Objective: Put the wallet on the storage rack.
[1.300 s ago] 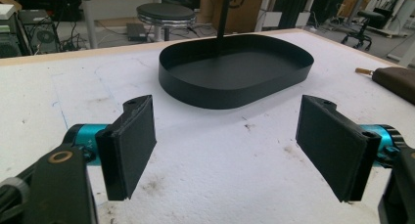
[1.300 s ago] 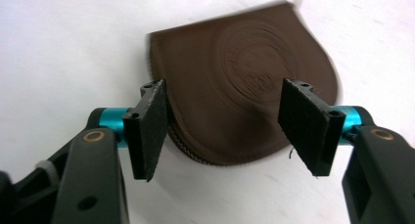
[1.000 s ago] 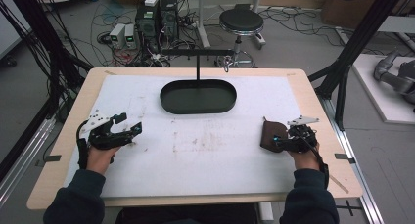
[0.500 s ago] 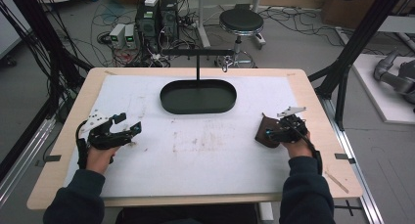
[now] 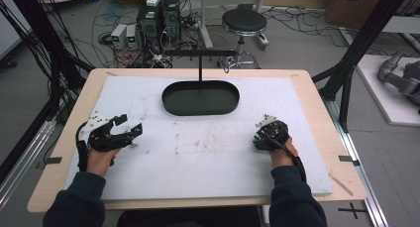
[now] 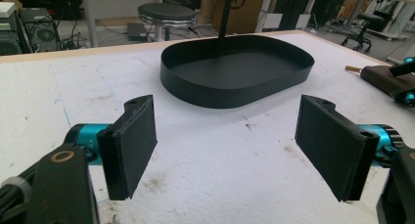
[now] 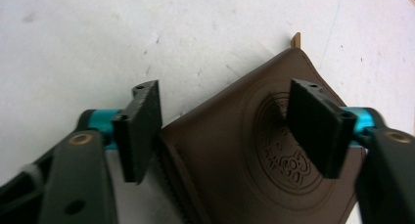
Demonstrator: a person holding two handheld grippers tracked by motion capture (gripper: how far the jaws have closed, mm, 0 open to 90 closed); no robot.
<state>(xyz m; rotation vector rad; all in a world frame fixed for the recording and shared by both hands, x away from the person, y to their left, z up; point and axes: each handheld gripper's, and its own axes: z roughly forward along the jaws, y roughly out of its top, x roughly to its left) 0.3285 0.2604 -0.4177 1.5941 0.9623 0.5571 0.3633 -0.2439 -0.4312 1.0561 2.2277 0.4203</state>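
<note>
My right gripper (image 7: pixel 225 131) points down near the desk's right edge, hiding most of the brown pouch (image 7: pixel 235 155) from above, its jaws just narrowing yet apart astride its edge, while my left gripper (image 6: pixel 230 150) rests level, gaping, near the left edge.

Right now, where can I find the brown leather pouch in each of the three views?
High view: the brown leather pouch lies at right of centre, mostly hidden under the right tool.
Left gripper view: the pouch sits at the far right edge.
Right gripper view: it lies low and right of centre, below the open jaws.
Shared landmark: the white foam mat under it.
</note>
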